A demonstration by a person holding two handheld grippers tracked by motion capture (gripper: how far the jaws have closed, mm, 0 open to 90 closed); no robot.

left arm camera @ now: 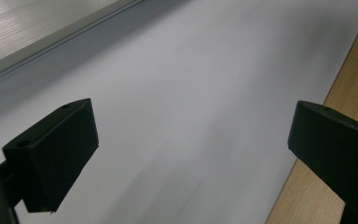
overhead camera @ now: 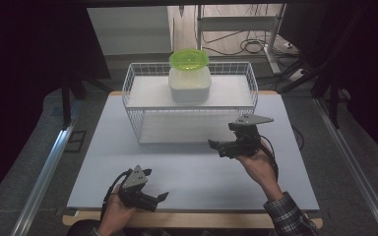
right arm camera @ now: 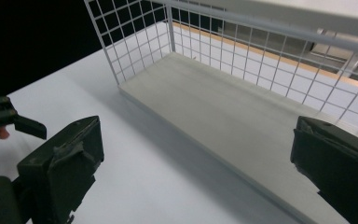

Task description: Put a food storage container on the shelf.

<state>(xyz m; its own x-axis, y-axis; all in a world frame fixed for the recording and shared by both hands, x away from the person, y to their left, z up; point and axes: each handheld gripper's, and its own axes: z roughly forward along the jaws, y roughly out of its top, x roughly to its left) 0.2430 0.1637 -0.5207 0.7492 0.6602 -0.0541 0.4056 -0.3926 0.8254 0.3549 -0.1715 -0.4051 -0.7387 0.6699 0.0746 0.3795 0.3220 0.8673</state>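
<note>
In the high view, a white wire rack (overhead camera: 189,101) stood at the far middle of the desk (overhead camera: 192,172). On the rack's top shelf sat a white box (overhead camera: 190,84), and a green lid (overhead camera: 189,59) rested on top of that box. The right gripper (overhead camera: 221,146) hovered just in front of the rack's right end, jaws spread and empty, pointing left. The left gripper (overhead camera: 158,199) lay well apart from the rack, near the desk's front edge and left of centre, also spread with nothing between its jaws. In the left gripper view, both black jaws stood wide apart over bare white desk (left arm camera: 191,93), with the wooden edge at the right. In the right gripper view, the jaws were parted wide, facing the rack's (right arm camera: 135,42) open lower shelf, which lay close ahead; the left gripper (right arm camera: 28,126) showed at the left edge, farther from the rack.
</note>
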